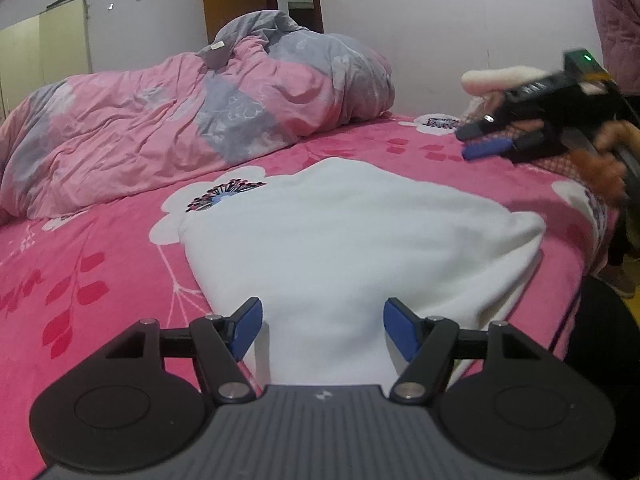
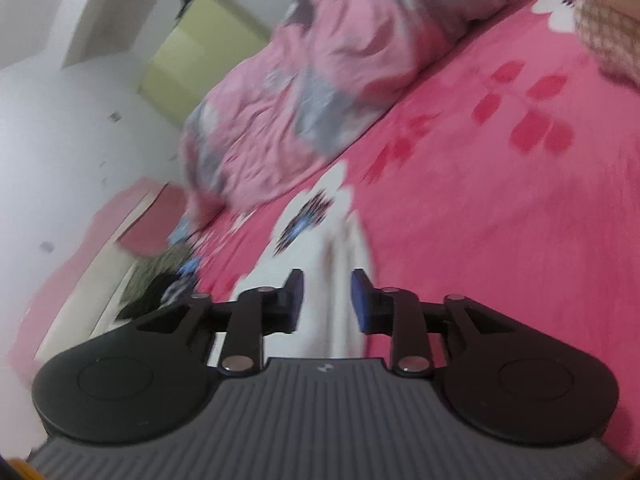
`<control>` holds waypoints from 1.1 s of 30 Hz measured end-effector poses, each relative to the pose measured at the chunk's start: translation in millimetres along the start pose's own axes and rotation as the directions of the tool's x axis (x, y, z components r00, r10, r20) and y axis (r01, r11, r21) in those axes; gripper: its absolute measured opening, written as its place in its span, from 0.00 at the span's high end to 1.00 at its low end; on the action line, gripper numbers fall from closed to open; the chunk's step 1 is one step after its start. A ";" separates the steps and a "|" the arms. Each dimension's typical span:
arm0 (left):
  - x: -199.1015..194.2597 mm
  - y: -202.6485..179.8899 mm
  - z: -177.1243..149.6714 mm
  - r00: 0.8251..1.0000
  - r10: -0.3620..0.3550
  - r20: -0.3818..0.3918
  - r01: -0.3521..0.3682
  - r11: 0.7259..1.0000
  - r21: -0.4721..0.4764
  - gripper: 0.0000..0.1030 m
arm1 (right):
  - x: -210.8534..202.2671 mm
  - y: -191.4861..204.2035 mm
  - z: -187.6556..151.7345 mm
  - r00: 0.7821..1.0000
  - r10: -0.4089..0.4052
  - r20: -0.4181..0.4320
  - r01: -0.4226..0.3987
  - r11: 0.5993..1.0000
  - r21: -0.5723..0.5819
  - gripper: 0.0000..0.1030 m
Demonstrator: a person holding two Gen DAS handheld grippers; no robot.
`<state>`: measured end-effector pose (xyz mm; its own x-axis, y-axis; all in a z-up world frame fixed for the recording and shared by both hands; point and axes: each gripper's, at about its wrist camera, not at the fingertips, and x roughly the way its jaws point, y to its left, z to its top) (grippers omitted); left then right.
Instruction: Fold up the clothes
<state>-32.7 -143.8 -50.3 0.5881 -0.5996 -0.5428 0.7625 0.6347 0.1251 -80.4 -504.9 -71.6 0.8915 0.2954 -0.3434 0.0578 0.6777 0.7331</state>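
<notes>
Item: white garment (image 1: 352, 240), lying mostly flat on the pink floral bedsheet (image 1: 100, 280), near the bed's near edge, in the middle of the left wrist view. It appears already doubled over, with a rounded fold at its right end and a narrower part running toward the left gripper (image 1: 322, 330).

Handling, as judged: soft, light, limp knit or fleece; it will drape and sag when lifted, cling a little to the plush sheet, and is not fragile. Best taken at a corner or along a folded edge, pinching all layers together.

Left gripper: fingers spread wide, the garment passing beneath and between them, pads not pressing on it; released.

Right gripper (image 1: 476, 142): far right above the sheet, apart from the garment; in its own blurred view the jaws stand partly parted with nothing clamped.

Also present: crumpled pink-and-grey duvet (image 1: 192, 120), far left.
</notes>
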 end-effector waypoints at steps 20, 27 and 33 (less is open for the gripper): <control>-27.8 -43.3 -26.2 0.999 -0.049 0.003 0.048 0.984 0.173 0.43 | 35.4 13.0 -38.4 0.996 -0.046 -0.081 0.045 0.999 -0.011 0.91; -34.4 -34.7 -27.2 1.000 -0.020 0.020 0.017 0.988 0.152 0.46 | -18.8 -11.3 -48.8 0.998 -0.002 0.059 -0.009 0.981 0.193 0.74; -34.7 -40.8 -26.6 1.000 -0.018 0.025 0.014 0.988 0.156 0.50 | -65.1 -12.0 -86.6 0.998 -0.001 0.065 -0.017 0.964 0.266 0.50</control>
<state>-91.4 -135.9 -58.7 0.5807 -0.6233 -0.5238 0.8035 0.5426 0.2451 -178.1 -474.0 -108.9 0.9188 0.2507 -0.3050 0.1602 0.4692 0.8685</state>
